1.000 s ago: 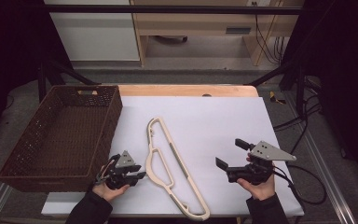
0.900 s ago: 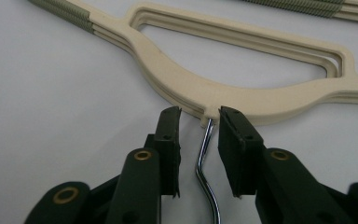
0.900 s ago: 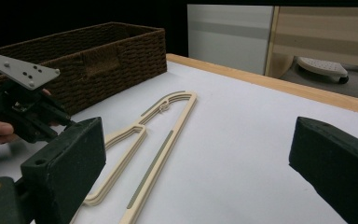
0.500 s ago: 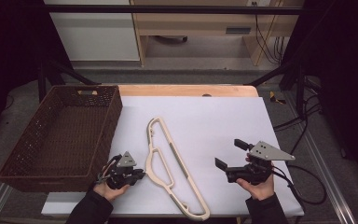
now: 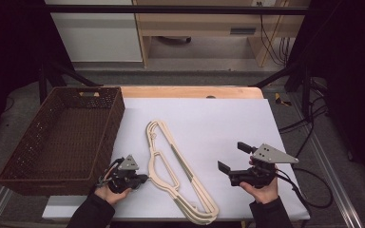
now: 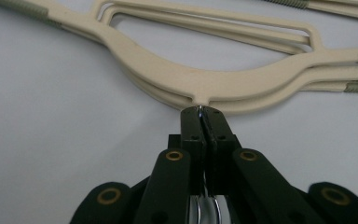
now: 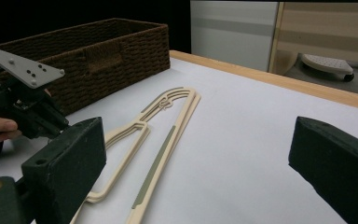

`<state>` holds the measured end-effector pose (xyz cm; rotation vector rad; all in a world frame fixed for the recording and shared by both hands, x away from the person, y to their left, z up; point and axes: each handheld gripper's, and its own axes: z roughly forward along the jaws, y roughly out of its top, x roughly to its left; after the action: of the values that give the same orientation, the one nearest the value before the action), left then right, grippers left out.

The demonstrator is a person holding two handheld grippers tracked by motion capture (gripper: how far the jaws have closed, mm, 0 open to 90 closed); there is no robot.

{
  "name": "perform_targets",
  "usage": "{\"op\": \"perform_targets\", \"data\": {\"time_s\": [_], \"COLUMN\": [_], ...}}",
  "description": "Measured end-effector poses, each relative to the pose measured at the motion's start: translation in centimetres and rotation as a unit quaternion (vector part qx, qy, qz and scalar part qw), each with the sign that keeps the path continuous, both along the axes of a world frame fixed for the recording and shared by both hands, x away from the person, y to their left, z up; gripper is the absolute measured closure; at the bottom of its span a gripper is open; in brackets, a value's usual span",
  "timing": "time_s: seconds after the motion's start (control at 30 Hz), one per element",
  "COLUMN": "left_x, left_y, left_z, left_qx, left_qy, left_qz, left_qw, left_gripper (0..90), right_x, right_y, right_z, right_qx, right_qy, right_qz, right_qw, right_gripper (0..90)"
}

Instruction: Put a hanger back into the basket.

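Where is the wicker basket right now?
In the high view the wicker basket sits at the table's left, just left of the hangers, with the left gripper near its front corner.

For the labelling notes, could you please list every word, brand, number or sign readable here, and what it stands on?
None can be read: the cream hangers, the wicker basket, the white table cover and both grippers' grey plates carry no visible text. The grey strip on the wooden furniture behind is too blurred to tell.
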<state>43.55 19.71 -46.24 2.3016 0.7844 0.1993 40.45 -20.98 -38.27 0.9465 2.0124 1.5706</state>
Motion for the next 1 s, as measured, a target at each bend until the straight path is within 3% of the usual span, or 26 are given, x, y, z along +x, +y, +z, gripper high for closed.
{"op": "perform_targets", "data": {"time_s": [0.03,0.27,0.4,0.77,0.87,1.0], "left_x": [-0.1,-0.4,-0.6,-1.0,-1.1,-1.0], "left_y": [-0.1,-0.1,-0.2,-0.7,-0.8,-0.7], "left_z": [0.2,0.8,1.6,2.4,2.7,2.7], "left_qx": [0.007,0.002,-0.009,-0.005,-0.002,-0.004], "left_qy": [-0.005,-0.007,-0.008,-0.009,-0.004,0.001], "left_qz": [-0.003,-0.004,0.003,0.019,0.024,0.028], "left_qw": [1.0000,1.0000,0.9999,0.9998,0.9997,0.9996], "left_gripper": [87.9,88.2,88.3,88.3,88.3,88.3], "right_x": [0.0,0.0,0.0,0.3,0.5,0.6], "right_y": [0.1,0.6,1.9,6.1,8.0,9.6], "right_z": [0.0,-0.1,0.0,0.9,1.4,1.2], "right_qx": [0.002,0.001,-0.010,-0.016,-0.016,-0.030], "right_qy": [-0.001,0.000,-0.003,0.002,-0.004,0.004], "right_qz": [0.001,0.010,0.019,0.052,0.067,0.078], "right_qw": [1.0000,1.0000,0.9998,0.9985,0.9976,0.9965], "right_gripper": [4.9,6.5,7.9,10.9,13.3,13.8]}}
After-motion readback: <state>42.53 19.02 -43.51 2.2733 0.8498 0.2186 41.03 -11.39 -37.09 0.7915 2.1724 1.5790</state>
